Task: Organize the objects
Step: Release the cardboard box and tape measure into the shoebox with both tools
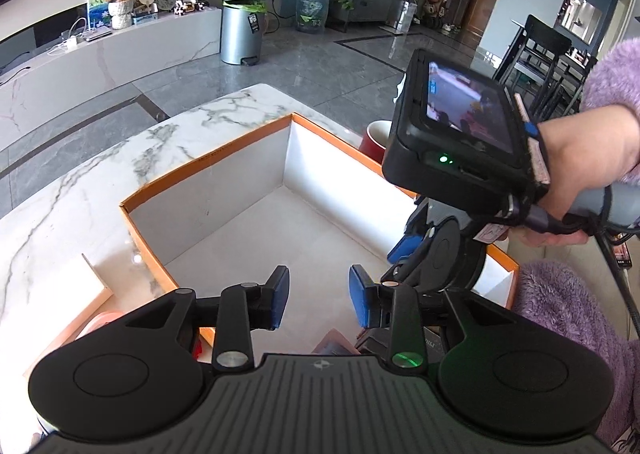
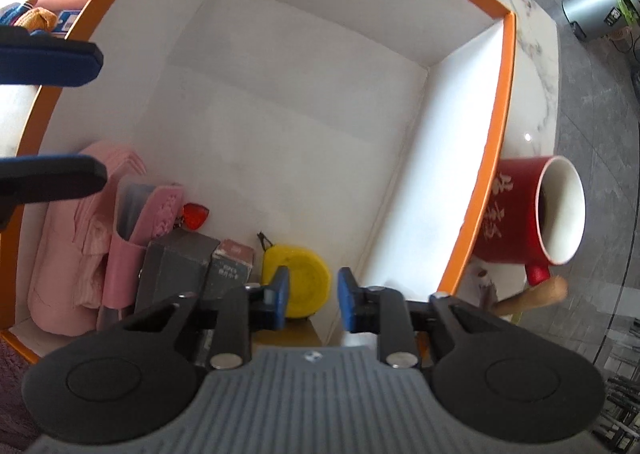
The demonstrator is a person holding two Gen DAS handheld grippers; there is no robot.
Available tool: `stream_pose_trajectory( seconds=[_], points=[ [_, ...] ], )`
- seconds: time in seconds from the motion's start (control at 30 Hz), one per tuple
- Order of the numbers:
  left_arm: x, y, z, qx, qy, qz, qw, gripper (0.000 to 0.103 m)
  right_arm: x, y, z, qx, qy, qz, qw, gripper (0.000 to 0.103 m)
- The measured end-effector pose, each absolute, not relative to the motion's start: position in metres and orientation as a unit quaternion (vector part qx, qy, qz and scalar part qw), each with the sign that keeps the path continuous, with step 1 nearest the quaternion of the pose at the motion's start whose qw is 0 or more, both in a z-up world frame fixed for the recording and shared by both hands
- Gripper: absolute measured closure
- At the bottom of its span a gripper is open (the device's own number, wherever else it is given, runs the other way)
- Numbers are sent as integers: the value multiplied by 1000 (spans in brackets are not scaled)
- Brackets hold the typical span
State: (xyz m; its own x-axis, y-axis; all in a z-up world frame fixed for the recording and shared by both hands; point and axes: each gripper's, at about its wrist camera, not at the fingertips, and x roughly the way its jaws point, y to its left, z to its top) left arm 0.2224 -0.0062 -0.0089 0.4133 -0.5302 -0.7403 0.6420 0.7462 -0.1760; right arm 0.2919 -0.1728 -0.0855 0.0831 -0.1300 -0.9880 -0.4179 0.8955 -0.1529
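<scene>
An orange-rimmed white box [image 1: 208, 157] sits on a marble table; it also shows in the right wrist view [image 2: 508, 101]. Along its near wall lie a yellow tape measure [image 2: 308, 278], a grey carton [image 2: 176, 266], a smaller grey carton [image 2: 232, 266], a pink case [image 2: 136, 246], a pink cloth [image 2: 68, 262] and a red charm [image 2: 196, 213]. My right gripper [image 2: 312, 300] is open and empty, just above the tape measure. My left gripper [image 1: 318, 296] is open and empty over the box's near part; its fingers [image 2: 48, 65] show at the left of the right wrist view.
A red mug [image 2: 524, 209] with a white inside stands on the table outside the box's right wall, next to a wooden handle [image 2: 532, 294]. Orange and blue items [image 2: 36, 17] lie outside the box's left wall. A metal bin [image 1: 242, 29] stands on the floor beyond the table.
</scene>
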Motion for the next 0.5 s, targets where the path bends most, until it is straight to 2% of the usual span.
stream_pose_trajectory(
  seconds=[0.1, 0.5],
  points=[
    [223, -3, -9, 65, 414, -341, 841, 64, 298, -174, -96, -201, 666, 105, 711, 92],
    [227, -3, -13, 68, 420, -335, 840, 64, 294, -182, -116, -212, 678, 91, 698, 96]
  ],
)
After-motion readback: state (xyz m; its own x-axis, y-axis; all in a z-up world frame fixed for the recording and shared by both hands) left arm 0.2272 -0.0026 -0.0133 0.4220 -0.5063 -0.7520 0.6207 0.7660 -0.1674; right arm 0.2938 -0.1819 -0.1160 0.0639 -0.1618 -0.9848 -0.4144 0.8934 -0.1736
